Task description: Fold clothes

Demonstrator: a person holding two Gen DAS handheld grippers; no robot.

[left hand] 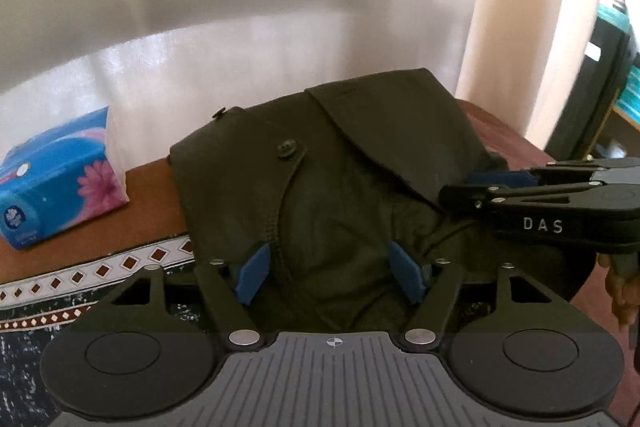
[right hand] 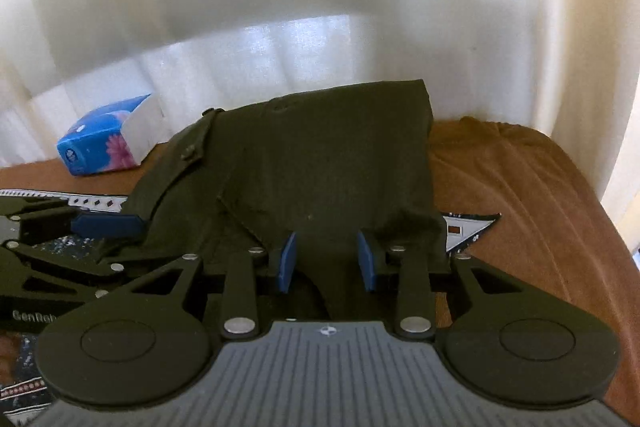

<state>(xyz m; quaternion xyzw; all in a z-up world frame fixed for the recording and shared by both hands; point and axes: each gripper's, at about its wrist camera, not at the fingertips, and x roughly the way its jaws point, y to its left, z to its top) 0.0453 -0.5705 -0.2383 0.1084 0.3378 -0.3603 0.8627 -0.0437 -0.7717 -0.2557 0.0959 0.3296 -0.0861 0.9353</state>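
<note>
I see the dark green shirt folded at the table centre. My left gripper stands wide over its near edge. My right gripper is also wide. A tissue box sits at 9 o'clock.

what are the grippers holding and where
Nothing is held. The left gripper and right gripper are both open, straddling the near edge of the garment.

A dark olive buttoned garment lies partly folded, its right side flapped over, on the brown cloth-covered table
</note>
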